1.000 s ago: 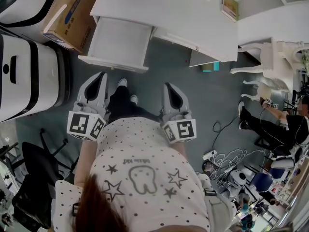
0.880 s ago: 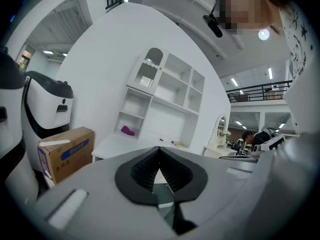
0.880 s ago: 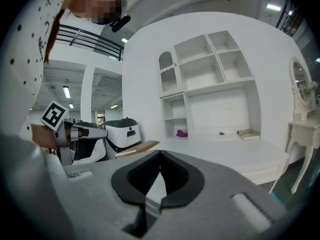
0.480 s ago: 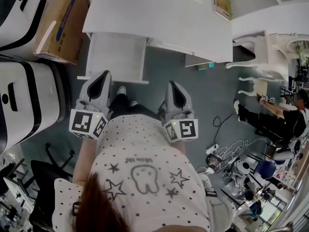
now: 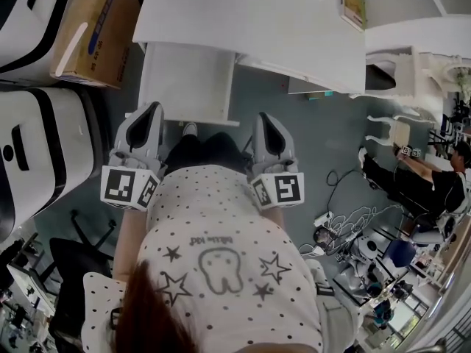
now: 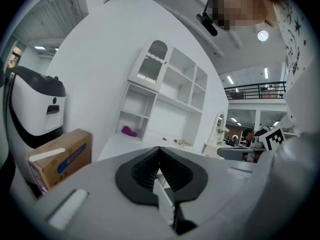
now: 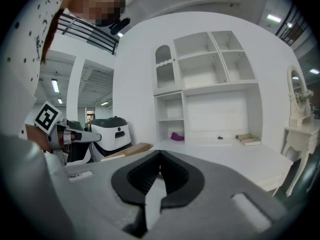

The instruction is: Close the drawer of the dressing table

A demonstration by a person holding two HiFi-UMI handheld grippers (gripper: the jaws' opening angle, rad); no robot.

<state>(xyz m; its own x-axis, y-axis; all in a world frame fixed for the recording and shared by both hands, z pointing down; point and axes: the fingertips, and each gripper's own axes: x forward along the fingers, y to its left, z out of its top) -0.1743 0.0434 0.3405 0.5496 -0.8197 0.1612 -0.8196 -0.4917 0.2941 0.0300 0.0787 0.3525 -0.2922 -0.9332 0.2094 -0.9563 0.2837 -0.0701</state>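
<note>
Grey floor [image 5: 316,138] | white drawer [image 5: 188,79] pulled out | dressing table [image 5: 243,20] white

Both grippers out front, jaws together

I held the left gripper [image 5: 152,109] and right gripper [image 5: 264,118] side by side at my waist, forearms tucked in. Both pointed forward, roughly level, jaws closed and empty.

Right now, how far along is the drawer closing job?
Done: nothing yet; the drawer stands pulled out from the table. In hand: the left gripper and right gripper, both shut and empty, are near its front edge. Left: pushing it fully in.
</note>
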